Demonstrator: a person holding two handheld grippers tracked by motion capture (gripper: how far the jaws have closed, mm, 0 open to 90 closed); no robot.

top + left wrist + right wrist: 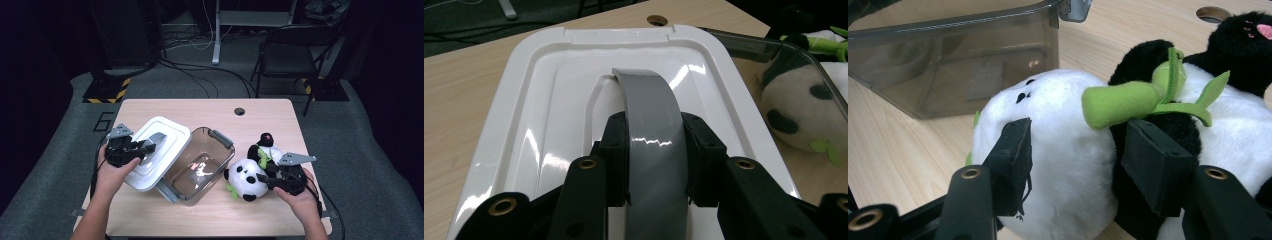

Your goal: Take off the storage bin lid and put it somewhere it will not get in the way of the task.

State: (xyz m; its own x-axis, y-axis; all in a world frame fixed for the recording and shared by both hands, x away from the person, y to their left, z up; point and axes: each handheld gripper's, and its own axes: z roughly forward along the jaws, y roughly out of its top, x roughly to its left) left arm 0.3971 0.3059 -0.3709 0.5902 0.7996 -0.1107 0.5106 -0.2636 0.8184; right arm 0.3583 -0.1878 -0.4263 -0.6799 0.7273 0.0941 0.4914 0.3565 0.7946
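A white lid (162, 135) with a grey arched handle (649, 110) lies tilted on the left rim of a clear brown container (200, 167). My left gripper (146, 148) is shut on that handle, and in the left gripper view its pads (616, 150) press both sides of the grey strap. A panda plush (250, 177) with green bamboo trim (1128, 102) lies on the table right of the container. My right gripper (266, 179) is shut on the panda's body, with one pad (1015, 150) on white fur and the other on black fur. The container (948, 55) stands open.
The wooden table (210, 107) has a round cable hole (239, 111) near its far edge. A folding chair (295, 50) and cables lie on the floor beyond. The panda's black head (266, 138) points toward the far right.
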